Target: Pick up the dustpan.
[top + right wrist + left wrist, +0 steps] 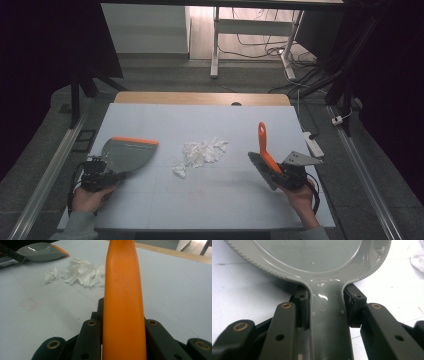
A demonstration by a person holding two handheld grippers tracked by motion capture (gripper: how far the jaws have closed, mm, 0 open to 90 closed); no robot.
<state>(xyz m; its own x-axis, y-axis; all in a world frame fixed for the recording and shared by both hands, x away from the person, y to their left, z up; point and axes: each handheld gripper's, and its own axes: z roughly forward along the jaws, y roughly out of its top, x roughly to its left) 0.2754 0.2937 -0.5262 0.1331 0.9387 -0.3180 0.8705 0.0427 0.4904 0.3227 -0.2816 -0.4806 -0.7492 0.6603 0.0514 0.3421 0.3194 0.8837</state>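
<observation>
In the high view, the left gripper (102, 172) sits at the lower left of the frame, held in the person's left hand (89, 198). Its jaws are clamped on the grey handle of a dustpan (127, 154), whose pan lies flat on the table (210, 200) with its orange lip pointing toward the upper right. The left gripper view shows the handle (329, 322) running up the middle of the frame, with a black pad pressed against each side of it and the pan spreading across the top.

The right gripper (286, 176) is at the lower right of the high view, in the person's right hand (301, 199). Its jaws are closed on a brush (265, 152) with an orange handle that stands up and leans toward the upper left, its dark head just beside the gripper. In the right gripper view the orange handle (123, 302) rises between the jaws through the middle of the frame.

A small heap of torn white paper (202, 152) lies at the centre of the table, between the dustpan and the brush and apart from both.
</observation>
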